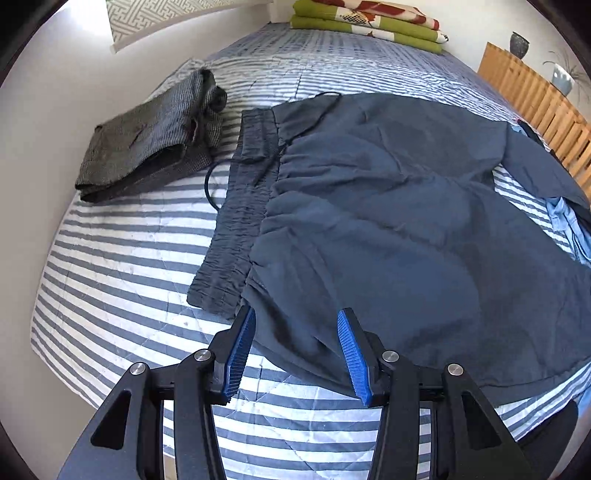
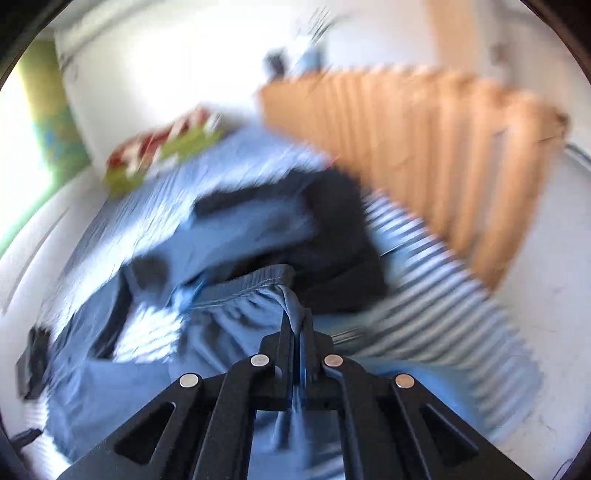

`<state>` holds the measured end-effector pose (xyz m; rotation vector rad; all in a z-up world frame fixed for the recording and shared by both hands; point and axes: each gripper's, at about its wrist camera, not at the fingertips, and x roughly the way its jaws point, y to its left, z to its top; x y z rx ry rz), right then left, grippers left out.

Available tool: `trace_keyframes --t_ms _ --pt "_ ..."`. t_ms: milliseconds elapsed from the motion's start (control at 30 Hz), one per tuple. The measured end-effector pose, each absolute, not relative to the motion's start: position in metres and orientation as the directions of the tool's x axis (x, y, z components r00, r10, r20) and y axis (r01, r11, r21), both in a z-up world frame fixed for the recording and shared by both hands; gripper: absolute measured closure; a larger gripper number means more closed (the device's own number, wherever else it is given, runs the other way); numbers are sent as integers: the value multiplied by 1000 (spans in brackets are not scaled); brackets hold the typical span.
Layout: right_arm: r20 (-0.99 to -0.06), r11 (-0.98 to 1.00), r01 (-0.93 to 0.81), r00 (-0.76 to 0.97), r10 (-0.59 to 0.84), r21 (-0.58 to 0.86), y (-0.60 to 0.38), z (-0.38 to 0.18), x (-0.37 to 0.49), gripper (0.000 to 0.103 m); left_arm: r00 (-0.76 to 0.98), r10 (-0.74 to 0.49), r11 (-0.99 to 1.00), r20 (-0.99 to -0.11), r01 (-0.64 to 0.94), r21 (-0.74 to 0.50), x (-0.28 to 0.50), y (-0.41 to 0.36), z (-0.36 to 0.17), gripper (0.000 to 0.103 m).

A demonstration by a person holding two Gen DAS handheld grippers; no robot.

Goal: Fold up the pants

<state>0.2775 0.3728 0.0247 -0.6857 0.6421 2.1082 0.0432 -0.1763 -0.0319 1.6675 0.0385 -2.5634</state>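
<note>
- While the left gripper [image 1: 295, 332] hangs over the near edge of a bed [image 1: 122, 295], its two blue-padded jaws stand spread apart, and nothing is pinched between them.
- Dark blue pants [image 1: 388, 221] lie spread across the striped bedcover, with the gathered waistband [image 1: 236, 218] toward the left of the view and a thin dark drawstring [image 1: 212, 188] trailing off it.
- A lower edge of these pants sits in the gap between the left jaws (the pads do not press on the cloth).
- Left of the waistband, apart from it, rests a folded grey garment [image 1: 147, 147].
- At the far end of the bed sits a stack of folded blankets [image 1: 369, 22] in green, red and white.
- A slatted wooden rail [image 1: 535, 118] runs along the right side of the bed, with two vases behind it.
- In the right wrist view, heavily blurred, the right gripper [image 2: 297, 321] has its jaws pressed together on a fold of light blue garment [image 2: 236, 291].
- That cloth rises in a narrow ridge from a stitched band straight into the closed jaws.
- Beyond it lies a dark pile of clothes [image 2: 332, 229] on the striped cover; the blur hides which pieces they are.
</note>
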Motion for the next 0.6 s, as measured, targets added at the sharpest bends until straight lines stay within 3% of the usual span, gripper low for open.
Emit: trace_keyframes --t_ms 100,167,233,300,367,500,567,600 --pt "-741 -383 -916 -339 580 120 396 5 307 99 -378 -48 -995 -924 97 12 38 -181 -44 53" --pt "-834 -303 -947 -254 490 110 416 -21 324 97 -375 -37 -996 -926 90 3 39 -180 -46 53" --pt "-871 -269 -954 -244 426 135 418 -37 342 97 -383 -35 -997 -923 78 6 41 -179 -45 53" --pt "-876 -278 -955 -220 428 104 409 -44 356 97 -386 -33 -997 -922 75 4 42 -178 -44 53" --pt "-879 -300 -950 -218 425 90 401 -45 361 91 -390 -30 -998 -920 58 8 42 -173 -42 53" --pt "-827 -317 -943 -257 500 101 389 -18 369 88 -401 -16 -1000 -916 -1 18 40 -152 -38 53" --pt "-784 -327 -934 -307 539 142 392 -1 367 82 -405 0 -999 -914 -39 17 40 -138 -36 53" --pt "-770 -339 -927 -333 544 161 397 6 370 71 -409 2 -998 -912 -53 21 40 -132 -34 53"
